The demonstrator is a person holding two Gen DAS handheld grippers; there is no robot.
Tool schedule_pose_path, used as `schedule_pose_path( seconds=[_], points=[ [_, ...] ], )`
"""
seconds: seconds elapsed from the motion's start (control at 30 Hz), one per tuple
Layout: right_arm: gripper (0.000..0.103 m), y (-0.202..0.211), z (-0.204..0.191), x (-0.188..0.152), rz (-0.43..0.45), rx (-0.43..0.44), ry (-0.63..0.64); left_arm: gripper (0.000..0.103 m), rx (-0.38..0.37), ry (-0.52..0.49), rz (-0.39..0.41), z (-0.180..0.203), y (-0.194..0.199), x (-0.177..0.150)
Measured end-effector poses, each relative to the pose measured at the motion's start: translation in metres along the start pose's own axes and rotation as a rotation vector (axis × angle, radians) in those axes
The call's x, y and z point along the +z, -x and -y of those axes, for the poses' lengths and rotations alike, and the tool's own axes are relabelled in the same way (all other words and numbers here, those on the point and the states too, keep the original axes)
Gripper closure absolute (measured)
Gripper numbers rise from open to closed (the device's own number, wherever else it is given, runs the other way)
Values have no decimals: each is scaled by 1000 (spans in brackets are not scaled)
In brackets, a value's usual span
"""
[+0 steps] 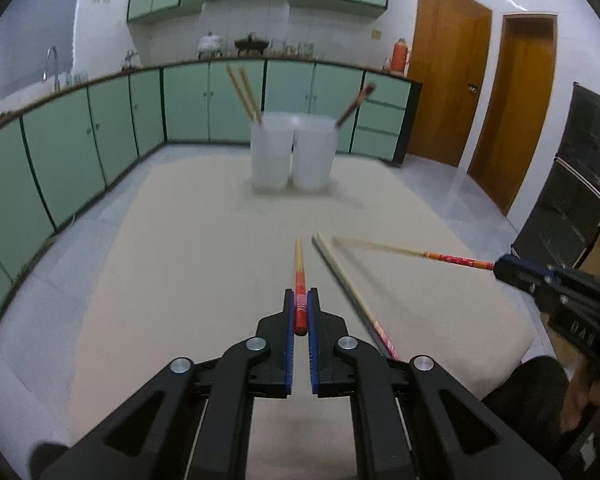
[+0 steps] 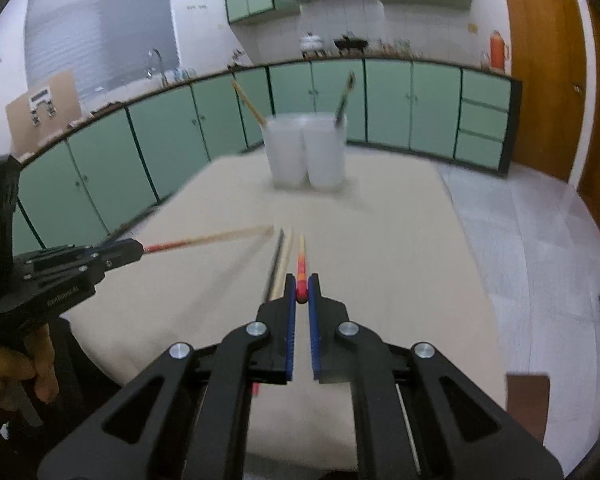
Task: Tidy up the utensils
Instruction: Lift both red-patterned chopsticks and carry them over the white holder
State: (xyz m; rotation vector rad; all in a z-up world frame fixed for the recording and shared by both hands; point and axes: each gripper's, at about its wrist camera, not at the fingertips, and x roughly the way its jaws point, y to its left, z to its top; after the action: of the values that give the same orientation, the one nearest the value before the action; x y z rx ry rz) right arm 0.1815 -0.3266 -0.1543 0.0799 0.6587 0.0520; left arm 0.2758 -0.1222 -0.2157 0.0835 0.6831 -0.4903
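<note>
Chopsticks come first: each gripper pinches one wooden chopstick with a red painted end, so it can go to a cup. The left gripper is squeezed tight on its red-ended chopstick. The right gripper clamps another red-ended chopstick. One long chopstick lies on the cream cloth table, toward one o'clock of the left gripper. Two white see-through plastic cups stand at twelve o'clock, two plain sticks in one cup, one dark stick in the other.

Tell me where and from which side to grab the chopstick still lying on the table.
Grip the lying chopstick at its red patterned handle end, which lies nearest you on the cloth-covered table. It lies flat, so come from above with the jaws straddling its width. Both grippers already hold chopsticks, so free one first.
</note>
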Motion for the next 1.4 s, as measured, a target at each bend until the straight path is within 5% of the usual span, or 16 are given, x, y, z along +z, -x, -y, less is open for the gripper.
schedule_pose_path(
  seconds=[0.43, 0.53, 0.63, 0.83, 0.97, 1.13, 1.3, 1.33, 1.4],
  points=[
    [98, -27, -14, 116, 14, 28, 160, 97, -38, -45, 40, -26, 10, 89],
    [98, -29, -11, 113, 11, 33, 153, 96, -67, -51, 42, -26, 10, 66],
    [98, -23, -8, 102, 27, 28, 147, 76, -77, -114, 19, -18, 5, 14],
    [98, -12, 1, 83, 45, 33, 96, 76, -72, -145, -179, -12, -26, -80],
    [98, -9, 6, 76, 52, 33, 52, 75, -36, -113, -219, -13, -38, -101],
    [98, -8, 5, 69, 47, 33, 43, 57, -7, -91, -188, -16, -35, -96],
    [98, -10, 9, 68, 41, 30, 32, 59, -5, -90, -203, -21, -39, -97],
    [98, -11, 9, 68, 39, 31, 30, 65, -4, -93, -202, -21, -39, -97],
    [98, -12, 11, 68, 39, 29, 27, 91, -18, -82, -203, -23, -40, -96]
  ],
)
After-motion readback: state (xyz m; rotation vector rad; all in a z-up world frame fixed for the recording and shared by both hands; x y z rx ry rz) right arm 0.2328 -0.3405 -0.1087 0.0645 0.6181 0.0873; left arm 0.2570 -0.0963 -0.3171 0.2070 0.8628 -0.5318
